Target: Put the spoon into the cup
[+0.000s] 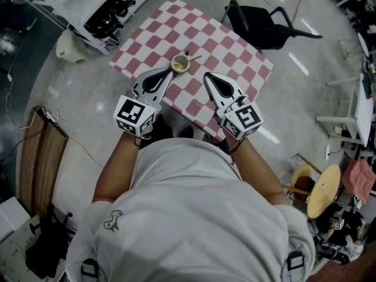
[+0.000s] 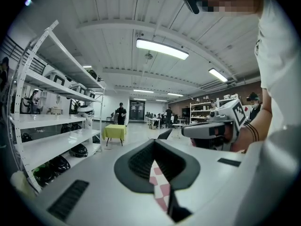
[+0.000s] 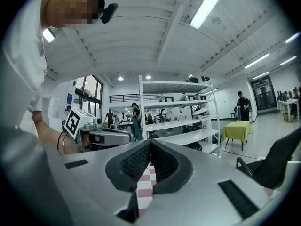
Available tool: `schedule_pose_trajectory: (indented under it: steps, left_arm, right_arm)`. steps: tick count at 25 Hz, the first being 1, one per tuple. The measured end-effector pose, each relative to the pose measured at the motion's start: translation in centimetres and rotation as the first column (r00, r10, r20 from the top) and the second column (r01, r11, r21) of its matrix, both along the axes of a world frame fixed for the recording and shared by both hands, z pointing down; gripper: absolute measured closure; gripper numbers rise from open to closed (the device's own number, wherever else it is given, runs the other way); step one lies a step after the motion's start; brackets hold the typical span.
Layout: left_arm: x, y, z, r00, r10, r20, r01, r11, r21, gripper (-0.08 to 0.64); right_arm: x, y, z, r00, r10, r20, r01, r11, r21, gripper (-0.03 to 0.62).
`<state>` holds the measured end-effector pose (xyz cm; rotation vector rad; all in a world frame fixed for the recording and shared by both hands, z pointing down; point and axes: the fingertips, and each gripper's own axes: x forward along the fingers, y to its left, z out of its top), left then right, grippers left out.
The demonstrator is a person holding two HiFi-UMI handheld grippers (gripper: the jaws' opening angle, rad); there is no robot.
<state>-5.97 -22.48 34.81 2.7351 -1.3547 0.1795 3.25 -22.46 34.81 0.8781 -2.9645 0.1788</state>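
Spoon point(image 1: 194, 57) already sits in cup point(image 1: 180, 64) on checkered desk point(image 1: 238, 51), so task looks done; left tool point(image 1: 170, 71) and right tool point(image 1: 207, 76), both closed on nothing, hang just nearside, likely only needing to back away.

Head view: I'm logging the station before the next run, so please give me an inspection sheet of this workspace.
Surface: red-and-white checked tablecloth.
Job's things: cup near the middle; spoon seems to stand in it, handle over the rim.
Clutter: nothing seen on the tablecloth.
Grippers: left hand-held gripper and right hand-held gripper both shut and empty, over the tablecloth's near side.
Cables: thin cable on the floor, left.
Surroundings: black chair beyond the tablecloth, shelving at left, people far off.
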Motion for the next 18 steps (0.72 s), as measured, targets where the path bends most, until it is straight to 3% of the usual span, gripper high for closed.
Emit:
schedule_pose_trajectory:
  steps: [9, 18]
  left_arm:
    - [-1.5, 2.6, -0.6, 0.999, 0.053, -0.006, -0.053, 0.999, -0.003, 0.546]
    - [-5.2, 7.7, -2.2, 0.991, 0.134, 0.010, -0.134, 0.991, 0.003, 0.546]
  right_arm:
    - [-1.7, 2.9, -1.3, 0.999, 0.035, 0.021, -0.035, 0.999, 0.018, 0.560]
    - [-5.3, 7.9, -2.7, 0.993, 0.100, 0.059, -0.101, 0.995, 0.010, 0.560]
